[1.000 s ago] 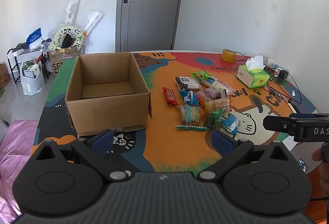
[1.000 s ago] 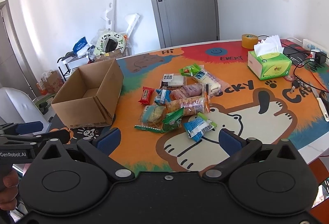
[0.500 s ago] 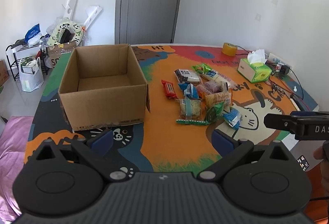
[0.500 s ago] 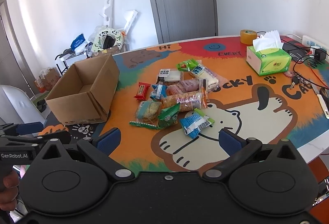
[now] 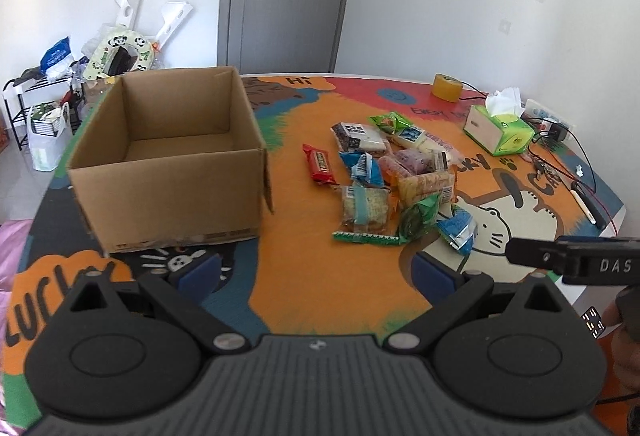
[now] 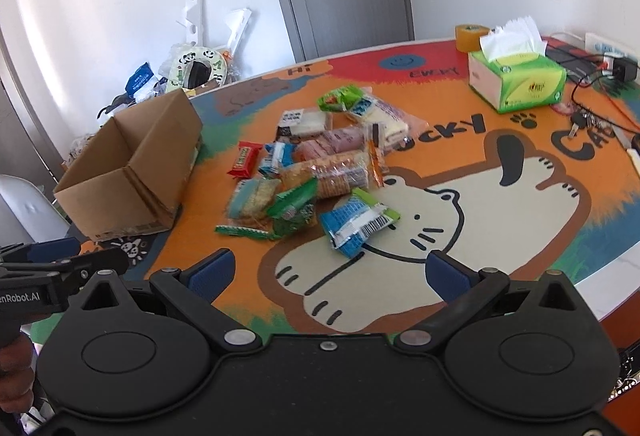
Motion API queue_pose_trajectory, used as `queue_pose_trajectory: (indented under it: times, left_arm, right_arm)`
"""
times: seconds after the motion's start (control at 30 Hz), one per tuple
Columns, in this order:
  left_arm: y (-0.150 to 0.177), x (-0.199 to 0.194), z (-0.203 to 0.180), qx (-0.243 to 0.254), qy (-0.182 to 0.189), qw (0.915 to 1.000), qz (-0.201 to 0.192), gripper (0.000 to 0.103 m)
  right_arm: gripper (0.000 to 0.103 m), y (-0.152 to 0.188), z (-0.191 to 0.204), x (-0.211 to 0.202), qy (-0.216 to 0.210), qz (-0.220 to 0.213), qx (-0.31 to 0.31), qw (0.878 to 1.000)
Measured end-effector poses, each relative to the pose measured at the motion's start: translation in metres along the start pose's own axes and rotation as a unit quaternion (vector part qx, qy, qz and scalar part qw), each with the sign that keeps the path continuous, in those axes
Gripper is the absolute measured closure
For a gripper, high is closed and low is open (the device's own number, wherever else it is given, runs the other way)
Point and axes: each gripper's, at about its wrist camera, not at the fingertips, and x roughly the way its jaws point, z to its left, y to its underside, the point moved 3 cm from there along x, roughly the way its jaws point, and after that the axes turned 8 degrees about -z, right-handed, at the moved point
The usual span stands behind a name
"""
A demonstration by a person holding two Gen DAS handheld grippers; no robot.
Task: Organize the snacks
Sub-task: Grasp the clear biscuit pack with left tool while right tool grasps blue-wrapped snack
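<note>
Item: cardboard box (image 5: 168, 160), empty, open-topped, ready to receive. Snack packets (image 6: 320, 172) lay heaped on the desk (image 6: 500, 220) right of the box. My left gripper (image 5: 316, 268) and right gripper (image 6: 330, 268): both spread wide, empty, short of the heap.

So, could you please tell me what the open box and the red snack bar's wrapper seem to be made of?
The box looks like plain brown corrugated cardboard: matte, with folded corners and raw edges. The red snack bar seems wrapped in glossy plastic or foil film, judging by its sheen and crimped ends; which one is unclear.
</note>
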Motion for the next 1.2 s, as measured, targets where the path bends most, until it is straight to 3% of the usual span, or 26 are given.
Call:
queue_pose_trajectory:
  times: [0.17,0.43,0.7,0.8,0.93,1.2]
  left_arm:
    - [0.003,0.020,-0.010,0.003,0.014,0.9999,0.004,0.004]
    - [0.006,0.050,-0.024,0.009,0.022,0.9997,0.001,0.012]
    - [0.000,0.079,-0.026,0.004,0.024,0.9997,0.006,0.025]
    - [-0.003,0.090,-0.026,-0.002,0.023,0.9997,0.007,0.030]
    - [-0.008,0.104,-0.025,-0.013,0.022,0.9996,0.010,0.032]
    - [-0.012,0.128,-0.029,-0.014,0.020,0.9993,0.028,0.032]
  right_arm:
    - [0.000,0.006,-0.012,0.017,0.002,0.002,0.012,1.000]
    - [0.027,0.008,-0.026,0.046,-0.014,0.008,0.036,0.999]
    - [0.028,0.009,-0.036,0.072,-0.015,0.023,0.046,0.999]
    - [0.033,0.005,-0.036,0.078,-0.019,0.020,0.042,0.999]
    - [0.043,-0.002,-0.038,0.088,-0.023,0.024,0.039,0.999]
    - [0.043,-0.013,-0.042,0.105,-0.023,0.023,0.044,0.999]
